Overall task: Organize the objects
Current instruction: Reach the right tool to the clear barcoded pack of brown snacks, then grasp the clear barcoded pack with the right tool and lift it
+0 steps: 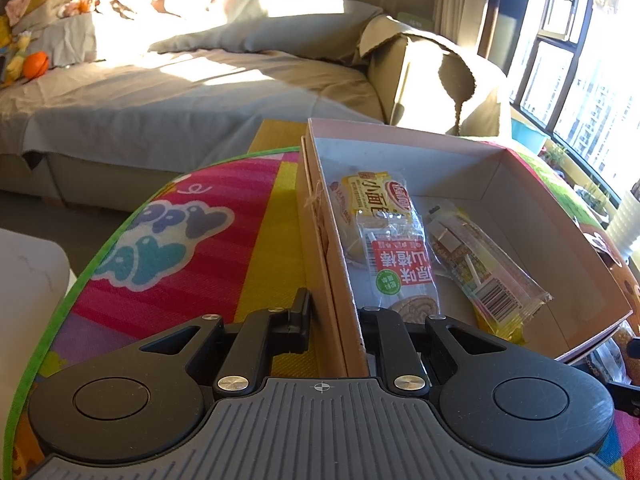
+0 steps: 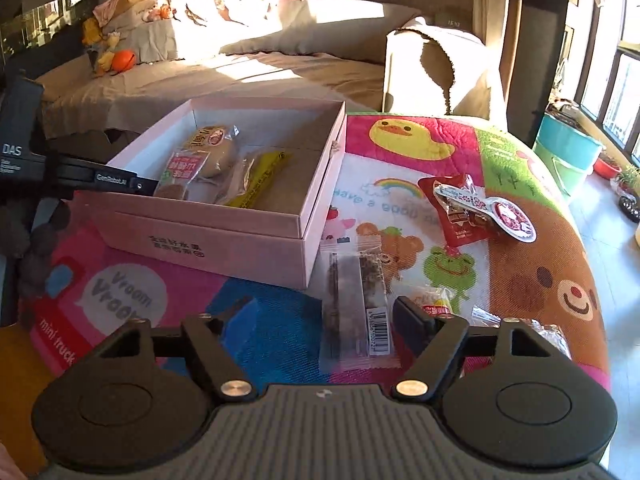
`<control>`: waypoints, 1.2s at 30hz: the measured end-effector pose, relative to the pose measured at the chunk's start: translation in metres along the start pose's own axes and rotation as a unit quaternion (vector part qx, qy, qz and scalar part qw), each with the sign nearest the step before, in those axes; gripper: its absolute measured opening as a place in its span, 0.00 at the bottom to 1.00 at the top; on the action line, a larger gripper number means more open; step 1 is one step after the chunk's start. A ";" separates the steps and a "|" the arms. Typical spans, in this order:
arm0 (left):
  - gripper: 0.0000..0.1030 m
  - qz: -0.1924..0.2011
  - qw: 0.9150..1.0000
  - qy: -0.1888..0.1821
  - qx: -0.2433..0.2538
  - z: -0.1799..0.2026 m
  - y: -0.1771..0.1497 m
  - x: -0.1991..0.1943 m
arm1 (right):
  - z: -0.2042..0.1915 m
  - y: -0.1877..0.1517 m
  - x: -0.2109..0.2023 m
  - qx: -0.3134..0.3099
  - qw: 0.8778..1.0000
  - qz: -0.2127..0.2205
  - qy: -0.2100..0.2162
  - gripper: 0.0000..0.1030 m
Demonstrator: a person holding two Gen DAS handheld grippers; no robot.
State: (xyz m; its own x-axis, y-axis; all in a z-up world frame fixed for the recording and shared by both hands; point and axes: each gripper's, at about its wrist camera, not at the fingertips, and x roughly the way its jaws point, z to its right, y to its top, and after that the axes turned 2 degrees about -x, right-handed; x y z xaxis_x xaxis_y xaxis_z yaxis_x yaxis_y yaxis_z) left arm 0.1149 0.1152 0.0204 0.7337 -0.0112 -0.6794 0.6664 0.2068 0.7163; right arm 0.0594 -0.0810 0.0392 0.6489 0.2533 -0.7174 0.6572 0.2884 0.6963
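On the mat [image 2: 420,184], left fingers [image 1: 302,312] clamp the box wall [image 1: 336,280]; right fingers [image 2: 412,316] spread wide around a packet [image 2: 356,304].

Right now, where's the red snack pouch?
In the right wrist view, the red snack pouch lies on the play mat, right of the pink box, under a white spoon-shaped packet.

Left gripper [image 1: 335,316]: black linkage arms, round black side housings with circular recesses, silver pivot screws, grey ribbed centre plate with small crosshair mark. Right gripper [image 2: 320,316]: same build, black arms with triangular cut-outs, silver screws, grey ribbed plate. In right wrist view, left unit appears from side: black body, white "DAS" lettering, "GenRobot.AI" printed along finger.
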 end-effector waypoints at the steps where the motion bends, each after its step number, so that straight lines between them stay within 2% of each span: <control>1: 0.16 0.000 1.000 0.000 0.000 0.000 0.000 0.000 | 0.003 0.001 0.007 0.004 1.000 -0.002 -0.008 0.66; 3: 0.16 -0.001 1.000 0.000 0.001 0.000 0.000 0.000 | 0.007 0.002 0.020 0.008 1.000 -0.005 -0.025 0.63; 4: 0.16 -0.001 1.000 0.001 0.002 0.000 0.000 0.000 | 0.008 0.001 0.024 0.010 1.000 -0.009 -0.026 0.58; 5: 0.16 -0.001 1.000 0.001 0.002 0.000 0.000 0.000 | 0.010 0.001 0.026 0.016 1.000 -0.010 -0.023 0.57; 8: 0.16 -0.002 1.000 0.003 0.007 0.001 0.000 0.001 | 0.010 -0.002 0.018 0.017 1.000 -0.020 -0.012 0.41; 9: 0.16 -0.002 1.000 0.003 0.009 0.002 0.000 0.001 | 0.009 -0.004 0.015 0.017 1.000 -0.025 -0.008 0.40; 14: 0.16 -0.001 1.000 0.003 0.011 0.001 0.000 0.000 | 0.002 -0.026 -0.011 0.026 0.999 -0.048 -0.004 0.40; 18: 0.16 -0.005 1.000 0.004 0.014 0.003 0.001 -0.004 | -0.005 -0.037 -0.026 0.046 0.997 -0.059 0.015 0.40; 26: 0.16 0.014 1.000 0.008 0.026 0.004 0.007 -0.016 | -0.028 -0.032 -0.025 0.038 0.996 -0.056 0.050 0.41; 31: 0.15 0.038 0.998 0.002 0.040 0.005 0.014 -0.027 | -0.036 -0.031 -0.020 0.023 0.998 -0.048 0.029 0.43; 34: 0.15 0.034 0.998 0.002 0.057 0.007 0.007 -0.034 | -0.034 -0.031 -0.021 0.025 0.999 -0.039 0.028 0.46; 36: 0.15 0.030 0.998 0.004 0.051 0.008 0.001 -0.037 | -0.032 -0.029 -0.020 0.020 0.999 -0.031 0.018 0.49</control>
State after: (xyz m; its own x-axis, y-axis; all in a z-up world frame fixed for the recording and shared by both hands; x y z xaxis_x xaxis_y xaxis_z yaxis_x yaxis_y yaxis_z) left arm 0.0896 0.1083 0.0476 0.7716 0.0063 -0.6361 0.6319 0.1071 0.7676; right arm 0.0155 -0.0647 0.0328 0.5920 0.2701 -0.7593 0.7115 0.2675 0.6498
